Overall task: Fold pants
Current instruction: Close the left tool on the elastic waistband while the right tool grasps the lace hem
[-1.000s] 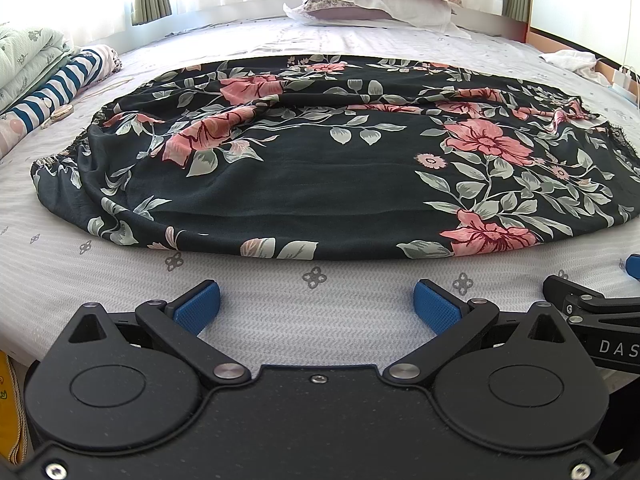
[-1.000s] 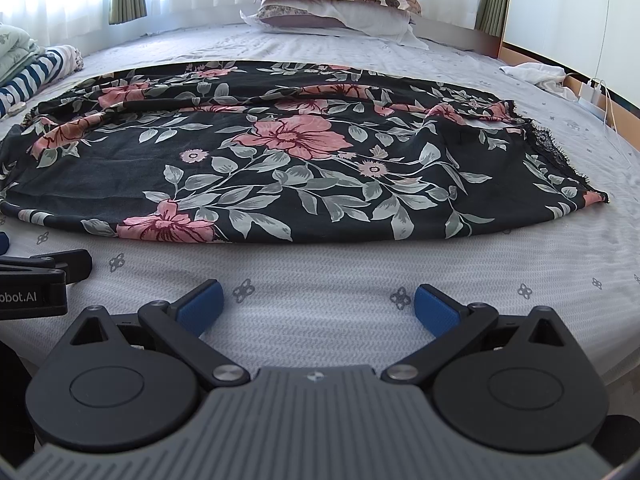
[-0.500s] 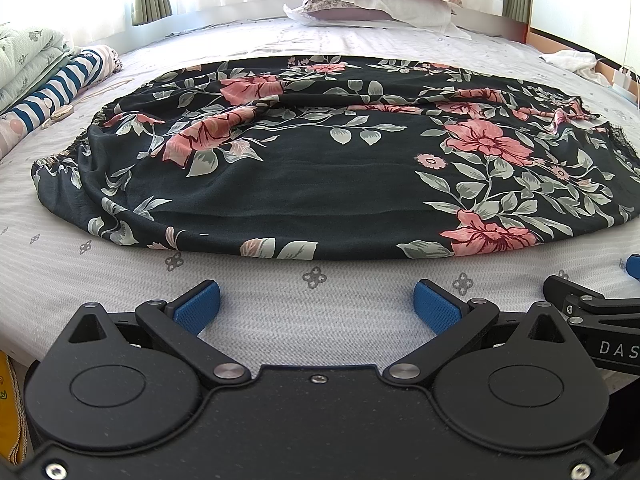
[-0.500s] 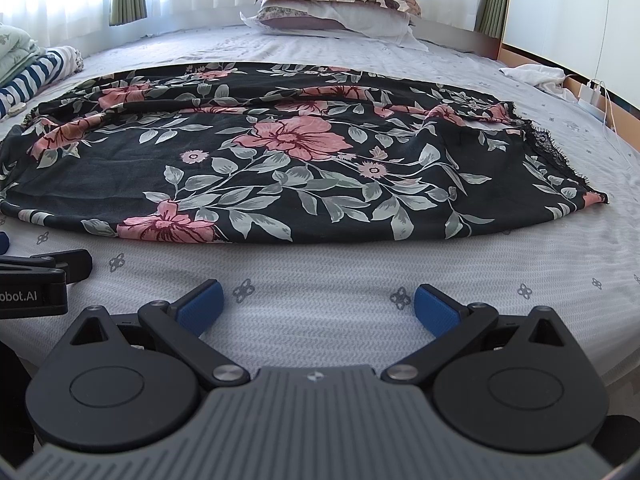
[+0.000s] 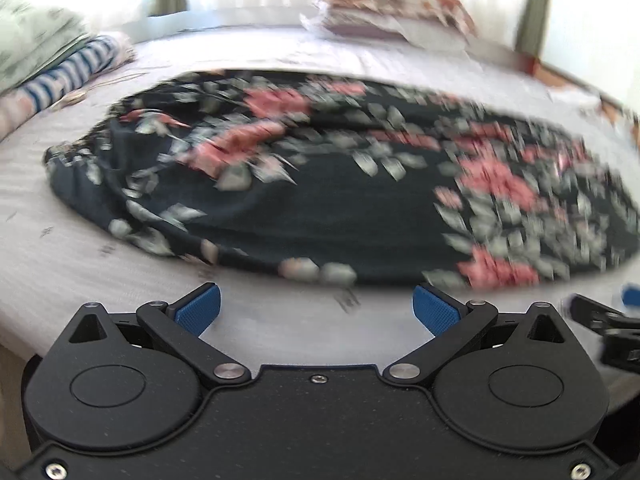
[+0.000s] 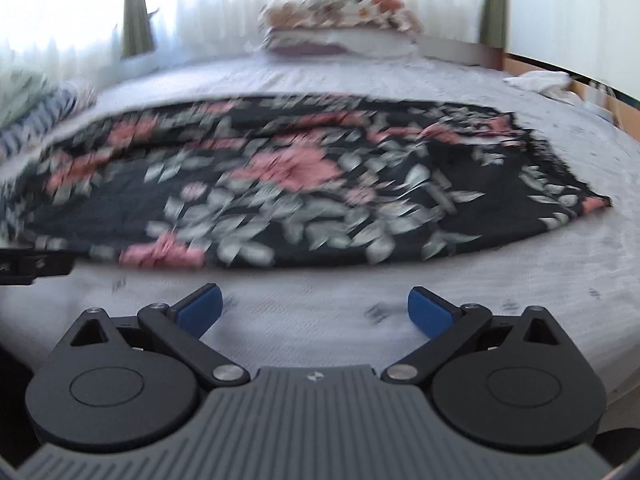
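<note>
Black pants with pink flowers and grey leaves (image 5: pixel 320 184) lie spread flat across the bed, waistband end to the left, hem end (image 6: pixel 560 184) to the right. My left gripper (image 5: pixel 316 308) hovers open just short of the near edge of the pants, nothing between its blue pads. My right gripper (image 6: pixel 314 308) is open too, over bare sheet in front of the near edge, further right along the pants. Each gripper shows at the edge of the other's view: the right gripper (image 5: pixel 608 320) and the left gripper (image 6: pixel 32 264). Both views are motion-blurred.
The bed sheet (image 6: pixel 520 280) is pale grey with small motifs. Stacked floral pillows (image 6: pixel 340 24) sit at the head of the bed. Folded striped and green bedding (image 5: pixel 60 64) lies at the far left. A white cloth (image 6: pixel 540 80) lies at the far right edge.
Both grippers have started moving, blurring the views. The pants now sit lower and nearer in both views, with the cameras tilted slightly. Both stay open.
</note>
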`<state>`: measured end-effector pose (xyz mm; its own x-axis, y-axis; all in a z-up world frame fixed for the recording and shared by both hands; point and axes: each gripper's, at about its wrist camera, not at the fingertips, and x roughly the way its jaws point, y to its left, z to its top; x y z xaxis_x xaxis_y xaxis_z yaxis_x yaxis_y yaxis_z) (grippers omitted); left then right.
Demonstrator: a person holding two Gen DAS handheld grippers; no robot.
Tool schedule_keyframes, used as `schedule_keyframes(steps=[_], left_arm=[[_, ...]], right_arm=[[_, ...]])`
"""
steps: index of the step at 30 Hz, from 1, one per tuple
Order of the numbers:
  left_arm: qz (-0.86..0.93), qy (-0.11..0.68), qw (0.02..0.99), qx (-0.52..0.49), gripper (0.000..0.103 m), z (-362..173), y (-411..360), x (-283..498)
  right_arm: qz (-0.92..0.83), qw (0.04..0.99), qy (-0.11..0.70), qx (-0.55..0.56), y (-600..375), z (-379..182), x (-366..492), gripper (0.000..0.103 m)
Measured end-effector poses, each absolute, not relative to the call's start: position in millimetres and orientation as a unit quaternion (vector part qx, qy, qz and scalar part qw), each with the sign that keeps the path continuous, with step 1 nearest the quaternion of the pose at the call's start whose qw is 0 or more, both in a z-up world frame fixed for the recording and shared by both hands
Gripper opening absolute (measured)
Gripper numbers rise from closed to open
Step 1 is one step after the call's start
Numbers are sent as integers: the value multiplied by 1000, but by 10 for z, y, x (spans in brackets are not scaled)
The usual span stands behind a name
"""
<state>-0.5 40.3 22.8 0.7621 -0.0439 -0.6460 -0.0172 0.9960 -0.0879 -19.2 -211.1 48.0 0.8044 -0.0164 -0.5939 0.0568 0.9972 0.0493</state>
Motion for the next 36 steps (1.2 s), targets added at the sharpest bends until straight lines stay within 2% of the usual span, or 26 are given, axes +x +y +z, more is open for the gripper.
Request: schedule_keyframes(steps=[3,17,31,34,36], left_arm=[[30,325,943,-70,103,310,664,90],[232,299,918,-121,103,292,1808,714],[285,301,896,-160,103,87,2196,1091],[278,298,899,-161,93,74,2206,1144],[275,296,900,-162,86,70,2213,1172]], right_arm=[[-51,954,290,58,-2410,562,-159,103],[-256,913,292,127,-3746,499,326,103],[-289,889,325,144,-4249,390,820,103],[-278,891,335,130,-4245,399,919,96],[-270,893,339,121,-4228,406,979,88]])
